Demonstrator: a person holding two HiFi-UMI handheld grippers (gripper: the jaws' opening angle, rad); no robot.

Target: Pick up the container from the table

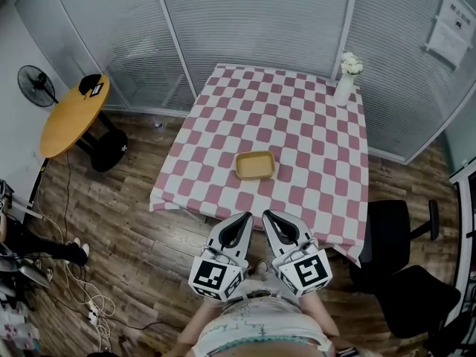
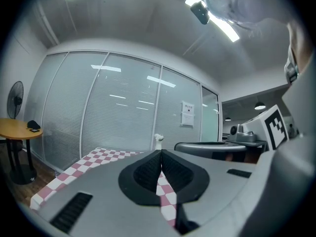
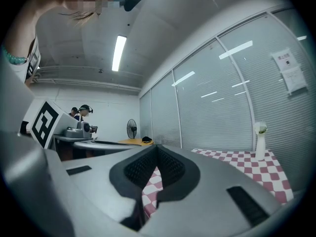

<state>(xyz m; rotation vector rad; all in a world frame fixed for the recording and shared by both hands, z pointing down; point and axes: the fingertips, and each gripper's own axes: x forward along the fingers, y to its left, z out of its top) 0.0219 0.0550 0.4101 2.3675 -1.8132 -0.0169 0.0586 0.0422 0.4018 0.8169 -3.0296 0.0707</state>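
Note:
A shallow yellow container (image 1: 255, 165) sits near the front middle of the table with the pink and white checked cloth (image 1: 312, 132). Both grippers hang side by side just short of the table's front edge, pointing at it. My left gripper (image 1: 246, 216) is shut with nothing between its jaws, and its own view shows the jaws (image 2: 161, 153) touching at the tips. My right gripper (image 1: 268, 215) is shut and empty too, with its pads meeting (image 3: 157, 147). The container lies a little beyond both tips and is hidden in both gripper views.
A white vase with flowers (image 1: 346, 77) stands at the table's far right corner. A black office chair (image 1: 405, 255) sits to the right of the table. A round orange side table (image 1: 73, 114) and a fan (image 1: 36, 85) stand at the left. Cables lie on the wood floor (image 1: 89, 303).

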